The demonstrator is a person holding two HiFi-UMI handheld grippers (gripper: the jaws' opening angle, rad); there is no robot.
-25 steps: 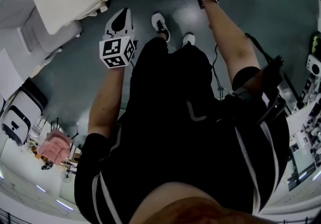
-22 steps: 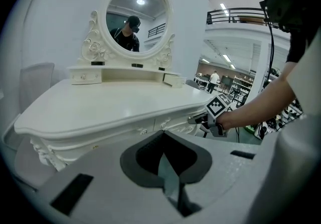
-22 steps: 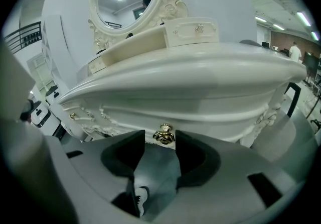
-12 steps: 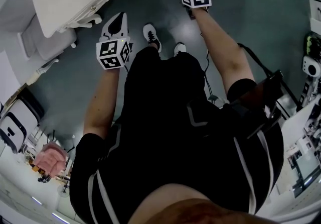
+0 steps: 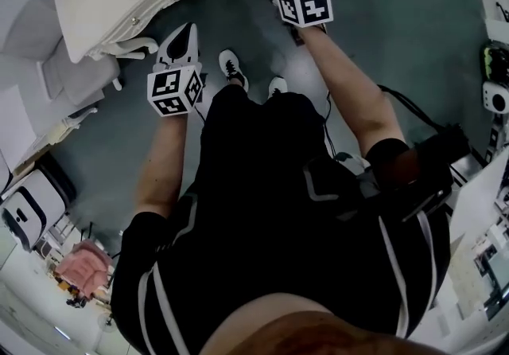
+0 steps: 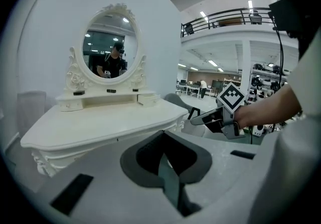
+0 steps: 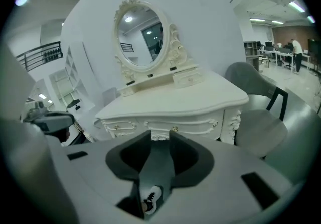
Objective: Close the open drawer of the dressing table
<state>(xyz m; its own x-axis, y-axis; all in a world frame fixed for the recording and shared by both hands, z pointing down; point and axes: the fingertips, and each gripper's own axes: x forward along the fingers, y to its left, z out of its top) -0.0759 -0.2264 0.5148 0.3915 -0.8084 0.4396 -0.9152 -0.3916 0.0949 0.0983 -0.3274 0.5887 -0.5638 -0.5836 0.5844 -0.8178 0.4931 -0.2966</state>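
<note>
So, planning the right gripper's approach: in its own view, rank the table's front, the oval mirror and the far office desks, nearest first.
1. Table's front, straight ahead, low.
2. Oval mirror, farther back on the tabletop.
3. Office desks, far right background.

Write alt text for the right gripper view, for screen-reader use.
A white dressing table with an oval mirror stands ahead, a grey chair at its right. In the foreground the right gripper points at the table front, its jaws closing with nothing between them.
</note>
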